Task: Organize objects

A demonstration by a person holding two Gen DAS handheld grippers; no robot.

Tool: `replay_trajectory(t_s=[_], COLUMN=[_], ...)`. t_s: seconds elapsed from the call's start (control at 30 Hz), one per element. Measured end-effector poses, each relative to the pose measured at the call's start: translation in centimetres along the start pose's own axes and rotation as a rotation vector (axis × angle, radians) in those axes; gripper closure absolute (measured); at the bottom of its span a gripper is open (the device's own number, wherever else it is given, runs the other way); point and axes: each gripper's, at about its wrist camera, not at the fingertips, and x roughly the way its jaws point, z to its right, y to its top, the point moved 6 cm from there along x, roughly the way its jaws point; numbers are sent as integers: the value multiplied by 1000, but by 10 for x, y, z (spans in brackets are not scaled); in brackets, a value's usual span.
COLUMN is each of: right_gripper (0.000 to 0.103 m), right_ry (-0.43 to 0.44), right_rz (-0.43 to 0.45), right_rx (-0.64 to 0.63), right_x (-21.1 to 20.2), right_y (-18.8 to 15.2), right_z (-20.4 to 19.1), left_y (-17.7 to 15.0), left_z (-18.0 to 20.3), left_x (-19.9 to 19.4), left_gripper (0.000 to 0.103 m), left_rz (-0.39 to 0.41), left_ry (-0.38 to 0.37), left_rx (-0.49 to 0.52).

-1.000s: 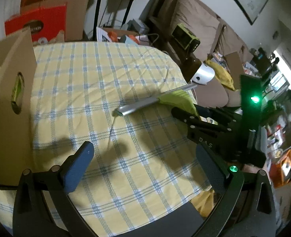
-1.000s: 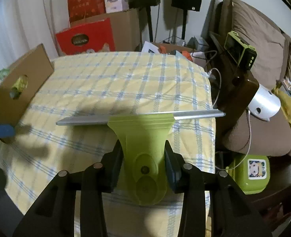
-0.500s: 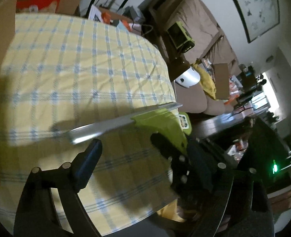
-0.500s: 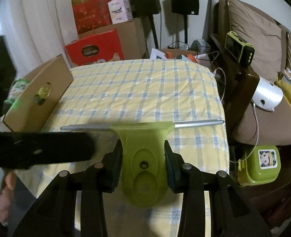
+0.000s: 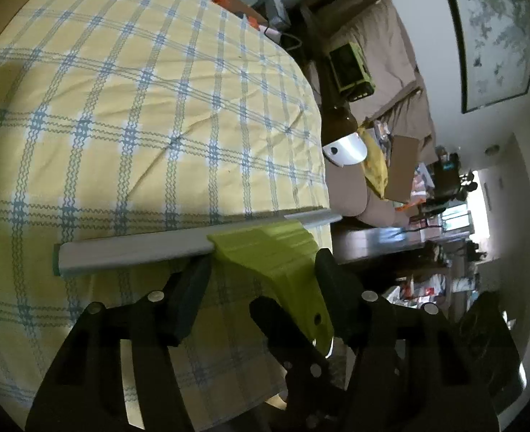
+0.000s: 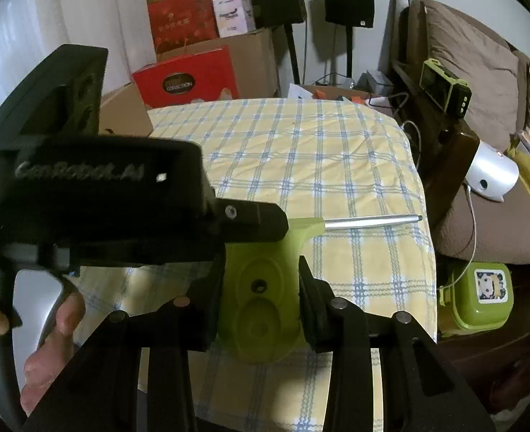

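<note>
Fingers point(image 5: 189, 298) of the left gripper point(image 5: 261, 288), wide open a second ago, are closing around the green squeegee point(image 6: 261, 288) that the right gripper point(image 6: 259, 302) is gripping above the bench point(image 6: 300, 151), suggesting a handover.

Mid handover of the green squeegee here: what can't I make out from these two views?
- Right wrist view: the left end of the squeegee blade, hidden behind the left tongs' body.
- Left wrist view: whether the closing left tongs' pads touch the handle yet; the right tongs crowd the handle.
- Both views: the squeegee's rubber edge, turned away.
- Cardboard box beyond the table: contents hidden.
</note>
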Motion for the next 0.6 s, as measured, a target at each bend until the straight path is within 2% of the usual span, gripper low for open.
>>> replay_trajectory(t_s=[0.23,0.6], right_gripper=[66,66], right_ry=[-7,-4], right_rz=[-10,-11], right_rx=[-10,-12], right_x=[-2,-3], right_y=[-5,-5], right_z=[-2,-5], left_y=[5,6], left_z=[-3,-5], left_x=[9,7], left_gripper=[56,59], left_rz=[24,43], left_ry=[-8,-22], left_rx=[-55,-65])
